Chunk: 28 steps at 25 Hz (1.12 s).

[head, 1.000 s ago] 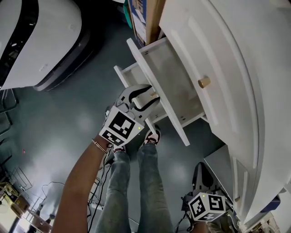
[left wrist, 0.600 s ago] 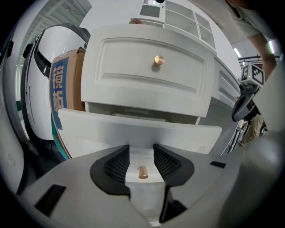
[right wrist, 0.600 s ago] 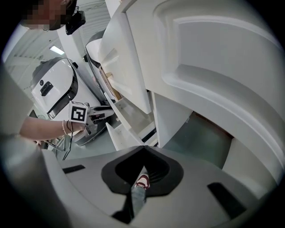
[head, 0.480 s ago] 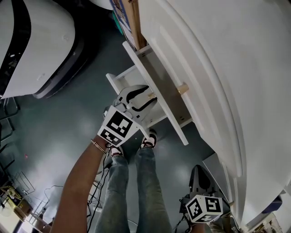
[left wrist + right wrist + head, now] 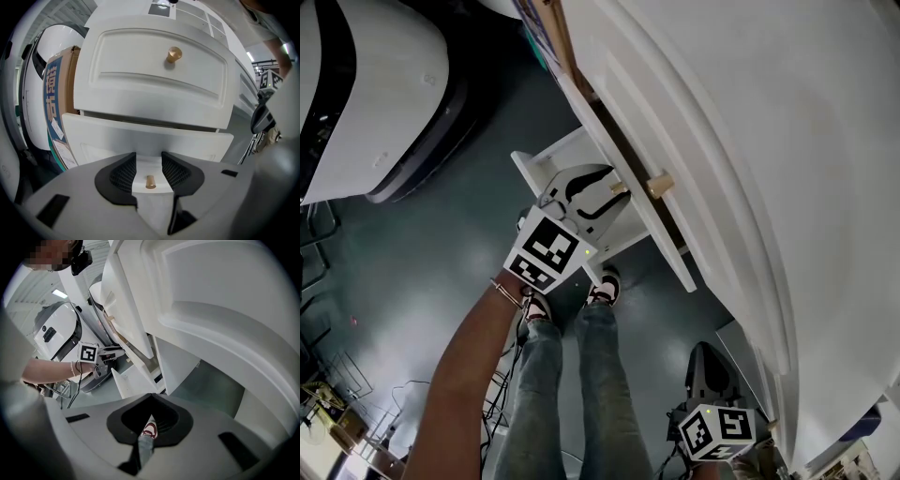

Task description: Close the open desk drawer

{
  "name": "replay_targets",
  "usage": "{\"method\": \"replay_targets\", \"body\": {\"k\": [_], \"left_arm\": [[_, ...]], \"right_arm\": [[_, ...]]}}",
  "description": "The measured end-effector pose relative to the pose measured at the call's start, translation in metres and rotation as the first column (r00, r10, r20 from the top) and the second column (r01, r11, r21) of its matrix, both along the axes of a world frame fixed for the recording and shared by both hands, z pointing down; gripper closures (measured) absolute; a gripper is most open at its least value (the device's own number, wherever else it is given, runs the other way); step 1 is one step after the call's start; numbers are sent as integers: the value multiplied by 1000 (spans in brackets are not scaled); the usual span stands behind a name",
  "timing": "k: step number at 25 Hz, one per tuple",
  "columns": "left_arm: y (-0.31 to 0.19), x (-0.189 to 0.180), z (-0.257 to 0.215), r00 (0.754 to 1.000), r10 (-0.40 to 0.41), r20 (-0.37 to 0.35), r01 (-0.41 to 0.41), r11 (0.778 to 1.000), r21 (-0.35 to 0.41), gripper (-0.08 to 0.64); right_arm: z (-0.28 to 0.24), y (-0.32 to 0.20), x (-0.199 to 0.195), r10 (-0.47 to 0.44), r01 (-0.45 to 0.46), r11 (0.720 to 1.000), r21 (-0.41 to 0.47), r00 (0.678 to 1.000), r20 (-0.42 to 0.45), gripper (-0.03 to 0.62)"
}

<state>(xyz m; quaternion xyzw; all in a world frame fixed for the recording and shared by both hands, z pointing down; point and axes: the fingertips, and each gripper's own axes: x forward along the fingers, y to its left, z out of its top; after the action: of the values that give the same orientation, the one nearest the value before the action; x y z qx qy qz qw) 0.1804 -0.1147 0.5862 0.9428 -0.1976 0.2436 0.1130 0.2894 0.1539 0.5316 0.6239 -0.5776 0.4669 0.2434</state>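
Straddling the small brass knob (image 5: pixel 150 182) of the lower drawer (image 5: pixel 140 136), your left tongs (image 5: pixel 149 169) are spread. One pad sits on each side of the knob with a sliver of gap to both, so nothing is pinched. The drawer front stands directly ahead of those tongs. A dark slit shows between its top edge and the white desk (image 5: pixel 750 141) behind it, so the drawer is not fully home. Just above the left tongs, the upper drawer (image 5: pixel 154 79) sits flush, its own brass knob (image 5: pixel 174 54) well clear of the pads. To the left of these tongs, a cardboard box (image 5: pixel 54 101) with a blue printed side stands beside the desk. Your right tongs (image 5: pixel 151 398) hang low near the desk's corner, well apart from the drawer, with their tips pressed together and holding nothing. Through the loop behind those tips you see a shoe (image 5: pixel 150 430) and a jeans leg above the grey floor (image 5: pixel 441 244).
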Motion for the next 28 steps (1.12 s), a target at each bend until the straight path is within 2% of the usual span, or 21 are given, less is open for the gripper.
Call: {"method": "replay_targets", "body": {"k": [8, 17, 28], "left_arm": [[-9, 11, 5, 1000, -12, -13, 12, 1000, 1, 391], [-16, 27, 2, 1000, 17, -4, -17, 1000, 3, 391], [-20, 36, 1, 1000, -11, -12, 10, 1000, -13, 391]], "right_arm": [[6, 1, -4, 9, -9, 1000, -9, 1000, 8, 586], [0, 2, 5, 38, -38, 999, -8, 999, -10, 586], [-5, 2, -7, 28, -28, 1000, -1, 1000, -5, 586]]}}
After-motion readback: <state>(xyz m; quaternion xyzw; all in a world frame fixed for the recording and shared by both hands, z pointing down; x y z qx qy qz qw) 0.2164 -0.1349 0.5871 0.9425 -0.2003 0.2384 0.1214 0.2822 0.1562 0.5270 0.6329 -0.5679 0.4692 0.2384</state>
